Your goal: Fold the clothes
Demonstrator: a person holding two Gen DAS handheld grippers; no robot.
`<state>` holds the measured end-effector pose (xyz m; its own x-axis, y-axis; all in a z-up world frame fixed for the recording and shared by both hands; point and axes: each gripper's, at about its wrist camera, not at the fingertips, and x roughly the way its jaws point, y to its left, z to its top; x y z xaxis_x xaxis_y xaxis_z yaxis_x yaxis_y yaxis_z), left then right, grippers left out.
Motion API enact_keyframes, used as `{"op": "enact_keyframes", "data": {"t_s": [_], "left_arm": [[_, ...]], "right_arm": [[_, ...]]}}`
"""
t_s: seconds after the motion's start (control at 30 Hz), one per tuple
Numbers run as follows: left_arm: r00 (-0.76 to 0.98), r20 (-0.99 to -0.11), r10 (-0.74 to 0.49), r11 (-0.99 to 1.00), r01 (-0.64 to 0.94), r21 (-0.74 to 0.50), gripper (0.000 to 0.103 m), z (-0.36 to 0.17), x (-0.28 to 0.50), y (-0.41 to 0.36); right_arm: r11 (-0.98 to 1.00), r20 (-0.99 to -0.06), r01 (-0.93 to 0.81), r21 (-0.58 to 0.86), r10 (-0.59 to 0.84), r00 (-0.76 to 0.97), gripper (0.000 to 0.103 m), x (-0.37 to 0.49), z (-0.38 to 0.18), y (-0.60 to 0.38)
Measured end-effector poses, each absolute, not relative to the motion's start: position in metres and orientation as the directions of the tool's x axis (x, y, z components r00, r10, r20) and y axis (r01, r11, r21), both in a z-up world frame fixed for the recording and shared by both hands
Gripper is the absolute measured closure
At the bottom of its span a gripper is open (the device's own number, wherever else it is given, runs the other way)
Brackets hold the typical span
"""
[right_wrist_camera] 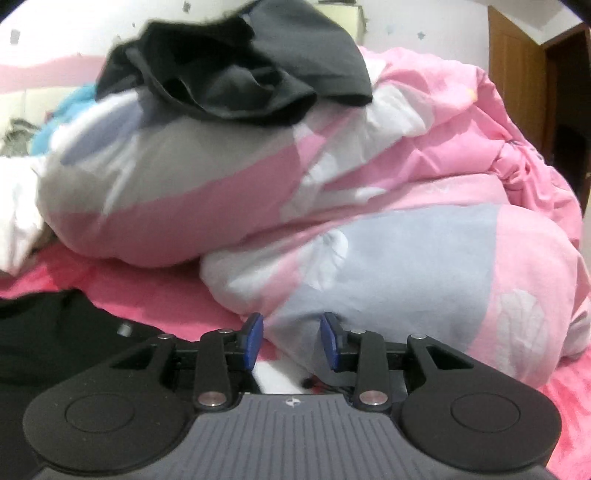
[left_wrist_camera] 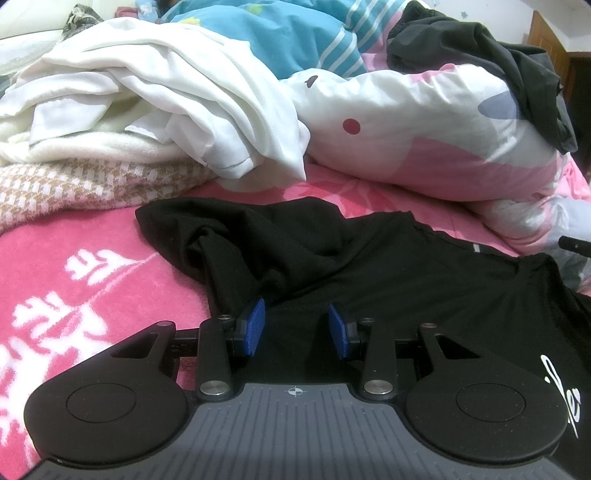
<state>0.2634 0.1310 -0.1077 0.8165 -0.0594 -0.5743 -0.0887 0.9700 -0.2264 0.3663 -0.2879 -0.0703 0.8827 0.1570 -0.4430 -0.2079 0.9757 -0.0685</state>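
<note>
A black T-shirt (left_wrist_camera: 369,258) with white lettering at its right lies spread on the pink blanket (left_wrist_camera: 74,295); its left sleeve is bunched up. My left gripper (left_wrist_camera: 297,325) hovers low over the shirt's near edge. Its blue pads (left_wrist_camera: 255,326) stand apart and grip nothing, though the left pad sits against a fold of the sleeve. My right gripper (right_wrist_camera: 291,338) is open and empty and faces a pink, grey and white duvet (right_wrist_camera: 369,258). In the right wrist view the black T-shirt (right_wrist_camera: 55,332) shows only at the lower left.
A dark grey garment (right_wrist_camera: 236,66) lies crumpled on top of the duvet (left_wrist_camera: 406,129). White clothes (left_wrist_camera: 166,99) are heaped on a beige checked blanket (left_wrist_camera: 74,184) at the left. Blue striped bedding (left_wrist_camera: 288,33) lies behind, and a wooden door (right_wrist_camera: 517,74) stands at the far right.
</note>
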Motion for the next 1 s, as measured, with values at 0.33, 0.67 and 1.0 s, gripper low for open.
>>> {"op": "enact_keyframes", "data": {"t_s": [0.33,0.67,1.0], "left_arm": [[0.817,-0.574,-0.06,0.969,-0.089,-0.229,0.065,-0.108,0.263,0.131],[0.836,-0.541,-0.088,0.967,-0.059,-0.248,0.061,-0.098,0.253,0.128],[0.905,-0.419,-0.074,0.943,-0.073,-0.324,0.059,-0.073,0.217,0.148]], "right_arm": [[0.976,-0.636,-0.209,0.055,0.196,0.747,0.08,0.419,-0.116,-0.28],[0.885,-0.556,0.037,0.465,0.259,0.79,0.077,0.377,-0.086,-0.359],[0.885,-0.56,-0.165,0.436,0.41,0.721,0.075,0.331,-0.02,-0.265]]}}
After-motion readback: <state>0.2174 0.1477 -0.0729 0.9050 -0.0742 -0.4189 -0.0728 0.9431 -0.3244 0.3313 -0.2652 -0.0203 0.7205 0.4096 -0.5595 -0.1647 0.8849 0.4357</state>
